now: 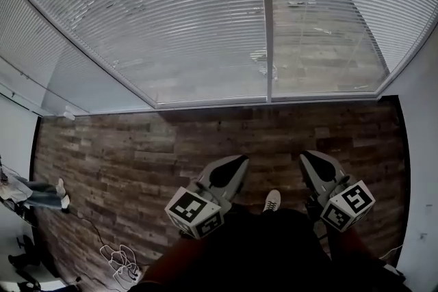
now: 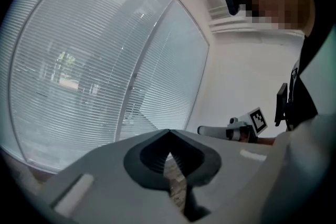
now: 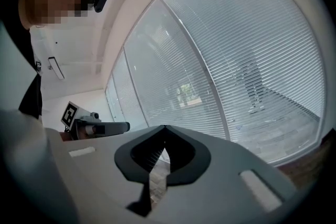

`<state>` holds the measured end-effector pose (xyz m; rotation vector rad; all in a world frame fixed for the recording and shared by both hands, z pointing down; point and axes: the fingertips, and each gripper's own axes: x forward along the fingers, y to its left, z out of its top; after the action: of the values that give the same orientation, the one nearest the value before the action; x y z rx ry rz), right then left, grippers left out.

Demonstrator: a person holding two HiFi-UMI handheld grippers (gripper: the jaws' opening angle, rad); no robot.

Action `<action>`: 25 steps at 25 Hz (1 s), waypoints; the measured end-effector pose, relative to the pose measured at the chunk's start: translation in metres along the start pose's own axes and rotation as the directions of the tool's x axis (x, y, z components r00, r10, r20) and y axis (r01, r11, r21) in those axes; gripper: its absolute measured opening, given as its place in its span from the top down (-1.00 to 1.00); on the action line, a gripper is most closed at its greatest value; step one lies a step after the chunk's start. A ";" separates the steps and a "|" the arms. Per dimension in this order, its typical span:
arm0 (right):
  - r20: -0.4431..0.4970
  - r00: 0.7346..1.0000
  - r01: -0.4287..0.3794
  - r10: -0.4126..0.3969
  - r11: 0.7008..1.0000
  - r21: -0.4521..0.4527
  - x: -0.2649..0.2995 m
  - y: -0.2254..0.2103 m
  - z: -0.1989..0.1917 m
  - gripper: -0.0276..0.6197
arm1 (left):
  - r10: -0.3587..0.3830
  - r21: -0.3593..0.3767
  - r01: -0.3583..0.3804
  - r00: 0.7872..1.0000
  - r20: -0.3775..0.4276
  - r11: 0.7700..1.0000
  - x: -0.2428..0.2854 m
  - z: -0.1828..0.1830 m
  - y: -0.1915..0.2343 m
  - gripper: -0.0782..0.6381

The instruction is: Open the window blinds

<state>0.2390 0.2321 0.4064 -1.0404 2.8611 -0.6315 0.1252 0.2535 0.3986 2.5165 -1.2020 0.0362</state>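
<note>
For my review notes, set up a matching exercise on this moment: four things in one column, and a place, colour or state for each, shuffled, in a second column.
Things:
1. blinds
2. floor
3. cables
4. right claw

Descriptions:
A. shut, nothing held
B. brown wood planks
C. lowered, slats horizontal
D. lying loose at the head view's lower left

Pairs: 1-C, 2-B, 3-D, 4-A
</note>
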 end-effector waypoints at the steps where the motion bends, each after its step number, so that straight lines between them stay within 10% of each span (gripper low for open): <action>1: -0.006 1.000 -0.002 0.002 1.000 0.006 0.000 -0.006 -0.001 0.83 | 0.008 0.004 -0.008 1.000 -0.011 1.000 0.005 0.000 -0.002 0.78; 25: -0.002 0.999 -0.034 0.034 0.997 -0.068 0.053 -0.030 0.029 0.83 | -0.032 0.072 0.032 0.999 0.000 0.997 0.054 0.033 0.037 0.78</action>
<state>0.2211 0.1676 0.3970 -0.9971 2.9139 -0.5357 0.1278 0.1807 0.3881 2.5976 -1.1809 0.0721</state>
